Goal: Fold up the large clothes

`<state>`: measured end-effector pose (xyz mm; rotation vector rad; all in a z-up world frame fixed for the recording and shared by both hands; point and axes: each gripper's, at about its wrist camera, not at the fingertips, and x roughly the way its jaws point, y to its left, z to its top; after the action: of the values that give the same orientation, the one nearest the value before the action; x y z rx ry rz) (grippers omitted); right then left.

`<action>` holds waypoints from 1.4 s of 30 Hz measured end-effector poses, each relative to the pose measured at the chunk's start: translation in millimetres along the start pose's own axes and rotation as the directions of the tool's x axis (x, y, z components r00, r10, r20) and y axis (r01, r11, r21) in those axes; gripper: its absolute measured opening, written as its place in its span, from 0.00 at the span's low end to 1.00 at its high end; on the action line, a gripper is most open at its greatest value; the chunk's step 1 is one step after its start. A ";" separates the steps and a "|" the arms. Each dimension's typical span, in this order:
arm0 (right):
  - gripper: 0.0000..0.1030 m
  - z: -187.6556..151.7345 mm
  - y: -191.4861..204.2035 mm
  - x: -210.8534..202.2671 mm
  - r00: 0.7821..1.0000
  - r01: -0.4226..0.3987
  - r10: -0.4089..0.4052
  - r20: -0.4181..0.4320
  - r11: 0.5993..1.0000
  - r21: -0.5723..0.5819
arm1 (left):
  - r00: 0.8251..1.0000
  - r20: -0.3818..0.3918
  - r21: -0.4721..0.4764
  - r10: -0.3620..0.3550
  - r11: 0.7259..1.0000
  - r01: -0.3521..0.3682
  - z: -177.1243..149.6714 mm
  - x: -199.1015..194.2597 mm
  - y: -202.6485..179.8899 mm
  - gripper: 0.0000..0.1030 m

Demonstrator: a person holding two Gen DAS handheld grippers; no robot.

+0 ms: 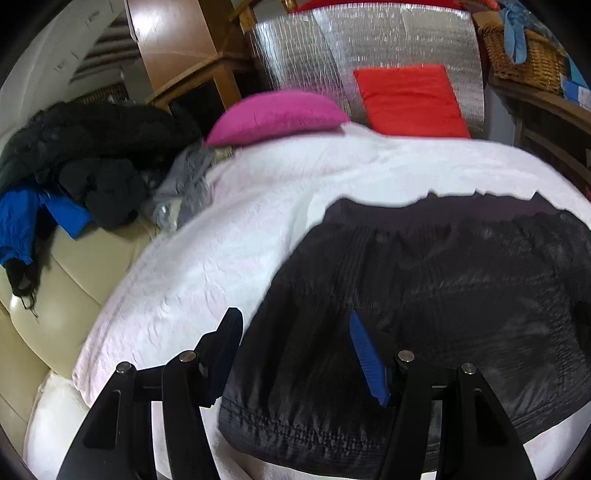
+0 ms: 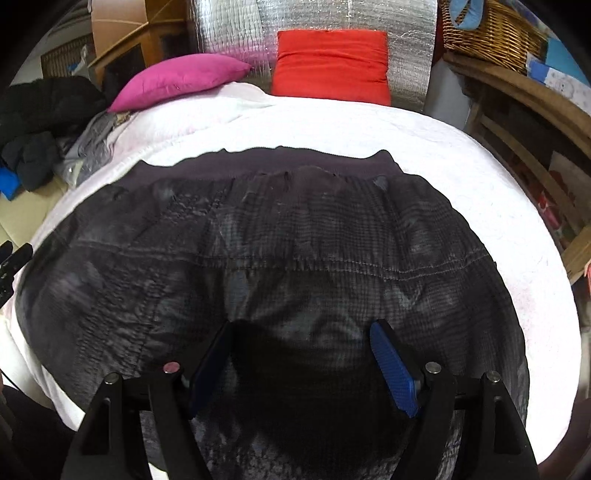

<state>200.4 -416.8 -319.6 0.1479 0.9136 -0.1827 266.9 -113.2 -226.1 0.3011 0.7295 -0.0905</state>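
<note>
White bedding covers the bed, with a pink pillow and a red pillow propped at its far end against a silver quilted panel, and a heap of dark clothes on the cream sofa to the left. Spread flat on the bedding lies a dark checked garment, waistband at the far side. Both the left tool and the right tool hover over its near part, jaws apart, gripping nothing.

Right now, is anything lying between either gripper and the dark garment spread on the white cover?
Nothing visible. The left gripper and right gripper both hover open directly over the dark garment, which lies flat on the white cover with nothing on top of it.
</note>
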 end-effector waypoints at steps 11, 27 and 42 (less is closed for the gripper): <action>0.77 -12.2 -111.5 -62.8 0.985 -0.088 0.039 0.170 0.952 0.292 | 0.998 -0.067 -0.043 -0.008 0.999 0.005 -19.6 16.7 29.2 0.63; 0.77 -53.0 -191.6 -29.5 0.971 -0.232 0.226 0.074 0.828 0.510 | 0.991 -0.099 -0.196 -0.090 0.978 0.070 -37.7 26.8 65.6 0.68; 0.76 -37.6 -214.2 11.4 0.908 -0.362 0.416 0.050 0.719 0.593 | 0.812 -0.172 -0.369 -0.557 0.801 0.471 -8.2 63.3 97.5 0.80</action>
<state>131.2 -618.9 -361.9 0.9403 0.8659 -0.0594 326.8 -16.3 -250.9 -0.2077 1.0769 -0.4633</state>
